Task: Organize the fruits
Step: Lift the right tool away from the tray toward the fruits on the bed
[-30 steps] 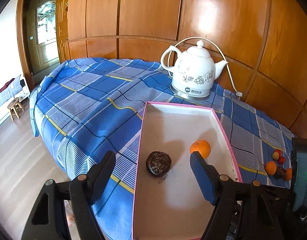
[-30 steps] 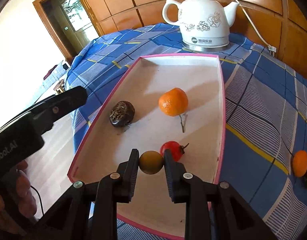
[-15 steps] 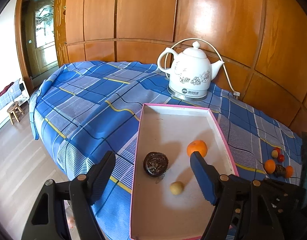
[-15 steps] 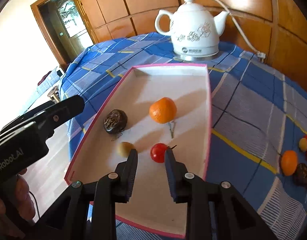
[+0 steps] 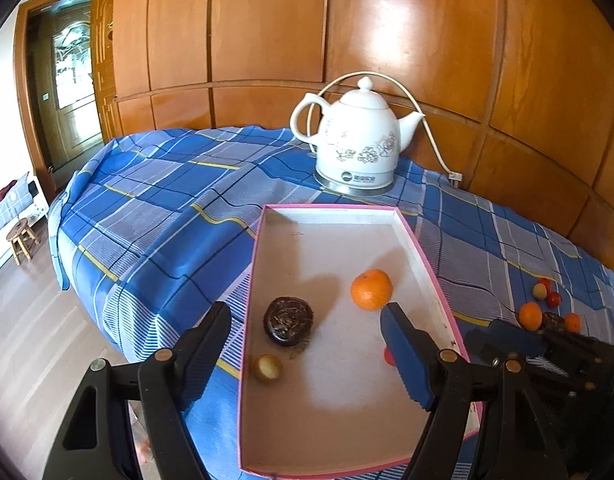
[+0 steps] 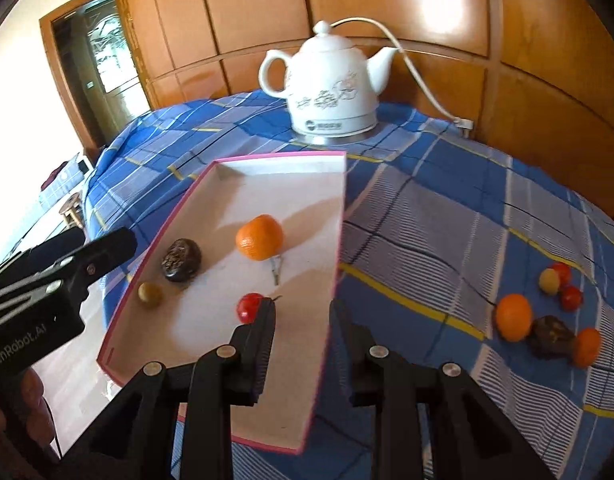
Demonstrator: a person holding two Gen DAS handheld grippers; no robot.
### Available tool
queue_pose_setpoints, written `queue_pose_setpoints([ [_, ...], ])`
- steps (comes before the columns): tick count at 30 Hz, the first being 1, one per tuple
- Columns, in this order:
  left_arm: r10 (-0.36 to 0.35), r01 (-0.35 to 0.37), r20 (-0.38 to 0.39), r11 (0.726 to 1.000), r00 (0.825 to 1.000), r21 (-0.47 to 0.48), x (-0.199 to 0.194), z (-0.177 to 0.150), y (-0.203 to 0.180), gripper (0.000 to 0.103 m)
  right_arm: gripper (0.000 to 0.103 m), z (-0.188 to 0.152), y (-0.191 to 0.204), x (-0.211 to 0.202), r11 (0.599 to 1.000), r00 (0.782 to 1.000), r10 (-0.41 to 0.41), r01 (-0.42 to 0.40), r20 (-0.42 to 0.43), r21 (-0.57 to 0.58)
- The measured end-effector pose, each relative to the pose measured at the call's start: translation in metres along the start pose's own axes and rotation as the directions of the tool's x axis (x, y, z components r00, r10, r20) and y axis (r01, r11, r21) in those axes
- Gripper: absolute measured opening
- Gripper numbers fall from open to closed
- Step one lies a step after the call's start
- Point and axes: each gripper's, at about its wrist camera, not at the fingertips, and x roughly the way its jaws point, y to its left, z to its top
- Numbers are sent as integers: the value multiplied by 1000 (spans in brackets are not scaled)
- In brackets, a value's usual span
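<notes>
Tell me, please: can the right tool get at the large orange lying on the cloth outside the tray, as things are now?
Probably yes. The right tool holds nothing, and the large orange lies on open cloth with its near side bare. A dark fruit sits close beside it, so a grip could nudge that one.

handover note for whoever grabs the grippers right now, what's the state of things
Left gripper: open, empty, over the near end of the pink tray.
Right gripper: jaws narrowly apart, empty, above the tray's right rim.
Done, in the tray: orange, dark wrinkled fruit, small yellow fruit, cherry tomato.
Left, on the blue cloth to the right: bigger orange, smaller orange, second dark fruit, pale yellow fruit, two red tomatoes.
</notes>
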Motion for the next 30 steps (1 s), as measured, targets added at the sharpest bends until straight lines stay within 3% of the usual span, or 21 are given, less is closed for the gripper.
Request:
queue_pose_setpoints([
  [16,-71,72,-18,991,997,112,2,-11,-32,78,30,-5,-50,-33,990,992,-114,108,55,90],
  [30,-133,139,-43,966,990,219,0,-14,-69,77,30,-19,-102,-60,965,978,-198,183,67,186],
])
